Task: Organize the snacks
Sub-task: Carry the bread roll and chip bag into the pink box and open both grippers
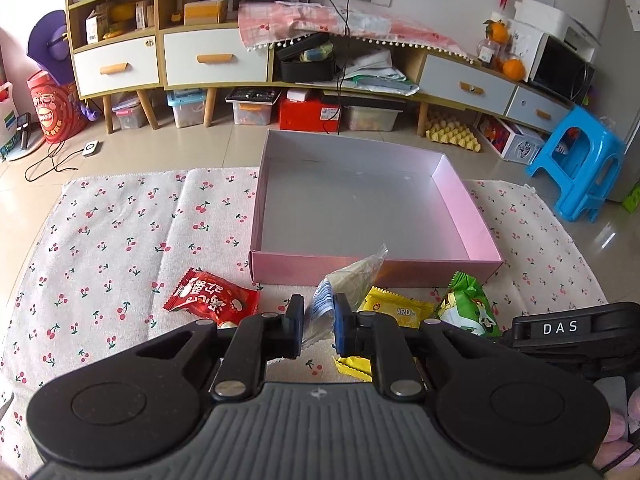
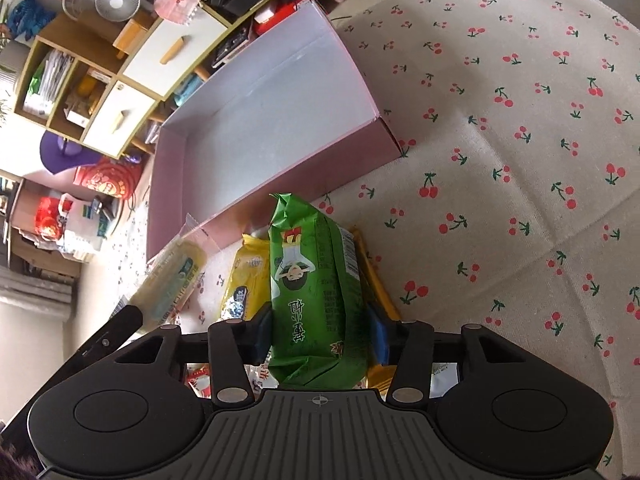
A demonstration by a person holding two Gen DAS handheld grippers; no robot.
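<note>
Left claw (image 1: 319, 326) pinches one clear packet (image 1: 348, 280); right claw (image 2: 320, 334) grips one green packet (image 2: 316, 280).

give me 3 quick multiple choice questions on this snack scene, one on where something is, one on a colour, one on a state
1. Where is the red snack packet?
A. inside the box
B. on the cherry cloth, left of the left tongs
C. on the blue stool

2. What colour is the packet between the right tongs?
A. green
B. red
C. white

3. What state is the pink box in?
A. lidded
B. full
C. open, empty

Answers: 1 B, it lies on the cloth before the box. 2 A, green wrapper fills the tongs. 3 C, bare floor shows.
</note>
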